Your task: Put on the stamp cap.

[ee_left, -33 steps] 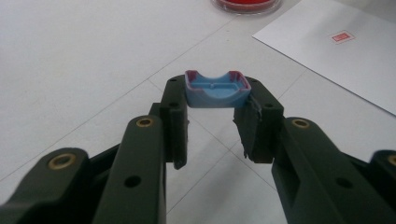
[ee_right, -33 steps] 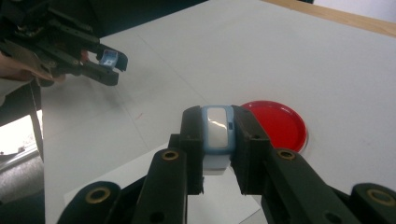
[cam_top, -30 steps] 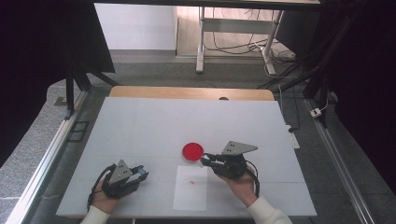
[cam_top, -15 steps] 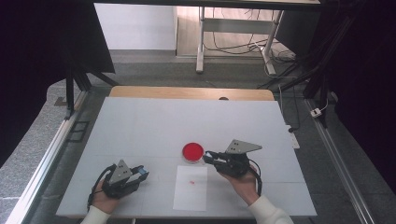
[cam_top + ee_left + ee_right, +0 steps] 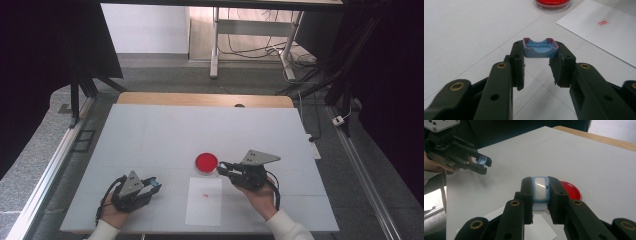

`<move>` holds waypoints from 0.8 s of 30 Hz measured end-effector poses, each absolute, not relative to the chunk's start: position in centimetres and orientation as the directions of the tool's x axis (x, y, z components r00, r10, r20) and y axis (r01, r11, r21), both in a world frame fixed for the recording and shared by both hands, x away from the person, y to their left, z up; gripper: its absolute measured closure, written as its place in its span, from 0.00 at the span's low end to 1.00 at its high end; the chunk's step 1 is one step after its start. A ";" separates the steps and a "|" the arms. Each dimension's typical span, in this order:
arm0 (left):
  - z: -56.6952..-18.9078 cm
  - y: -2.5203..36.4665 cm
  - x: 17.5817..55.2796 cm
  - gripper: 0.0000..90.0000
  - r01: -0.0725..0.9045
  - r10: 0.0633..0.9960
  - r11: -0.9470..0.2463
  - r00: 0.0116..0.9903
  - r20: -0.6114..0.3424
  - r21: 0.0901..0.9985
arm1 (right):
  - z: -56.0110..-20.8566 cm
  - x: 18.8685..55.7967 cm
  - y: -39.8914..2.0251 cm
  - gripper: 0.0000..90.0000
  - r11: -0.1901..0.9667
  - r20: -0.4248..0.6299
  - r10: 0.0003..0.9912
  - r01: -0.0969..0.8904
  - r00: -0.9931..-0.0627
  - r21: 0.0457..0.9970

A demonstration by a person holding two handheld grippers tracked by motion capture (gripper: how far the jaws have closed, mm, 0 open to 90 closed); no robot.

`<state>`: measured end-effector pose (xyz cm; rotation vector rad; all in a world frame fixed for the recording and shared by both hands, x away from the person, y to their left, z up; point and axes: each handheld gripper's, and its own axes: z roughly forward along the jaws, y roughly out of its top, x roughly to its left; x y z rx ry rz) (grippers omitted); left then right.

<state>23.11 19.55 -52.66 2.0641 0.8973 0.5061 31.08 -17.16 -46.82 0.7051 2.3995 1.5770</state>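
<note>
My left gripper (image 5: 156, 184) rests low at the table's front left, shut on a small blue cap (image 5: 540, 48) with red-stained edges, pinched between its jaw tips. My right gripper (image 5: 222, 168) is at the front right, shut on a blue-and-white stamp (image 5: 540, 188) that stands between its jaws. Its tips are right beside a round red ink dish (image 5: 206, 162), which lies just behind the stamp (image 5: 571, 190). A white sheet of paper (image 5: 204, 205) lies in front of the dish and carries a small red stamp mark (image 5: 204, 194). The right gripper view also shows the left gripper (image 5: 482, 162) with the cap.
The white tabletop (image 5: 165, 135) stretches bare toward a wooden strip (image 5: 200, 99) at its far edge. Metal rails run along both sides. A hand holds each gripper from the front edge.
</note>
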 end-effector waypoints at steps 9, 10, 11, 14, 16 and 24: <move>-52.5 18.9 23.3 0.73 0.408 0.733 -0.428 0.679 0.046 0.806 | -46.8 31.0 -17.2 0.83 0.312 0.102 0.489 0.283 -0.866 0.907; -52.5 18.8 23.3 0.73 0.407 0.732 -0.427 0.679 0.045 0.807 | -46.8 31.0 -17.1 0.83 0.313 0.101 0.489 0.283 -0.867 0.907; -52.5 18.7 23.4 0.73 0.406 0.731 -0.428 0.681 0.045 0.808 | -46.8 31.0 -17.1 0.83 0.313 0.102 0.489 0.283 -0.866 0.907; -52.4 18.4 23.5 0.72 0.401 0.724 -0.430 0.688 0.043 0.809 | -46.8 31.0 -17.1 0.83 0.315 0.101 0.488 0.283 -0.867 0.906; -52.4 18.0 23.7 0.72 0.399 0.719 -0.434 0.694 0.044 0.808 | -46.8 31.0 -17.1 0.83 0.317 0.098 0.490 0.282 -0.866 0.906; -52.2 16.9 24.0 0.72 0.384 0.702 -0.450 0.711 0.053 0.806 | -46.8 31.0 -17.1 0.83 0.313 0.098 0.492 0.280 -0.865 0.907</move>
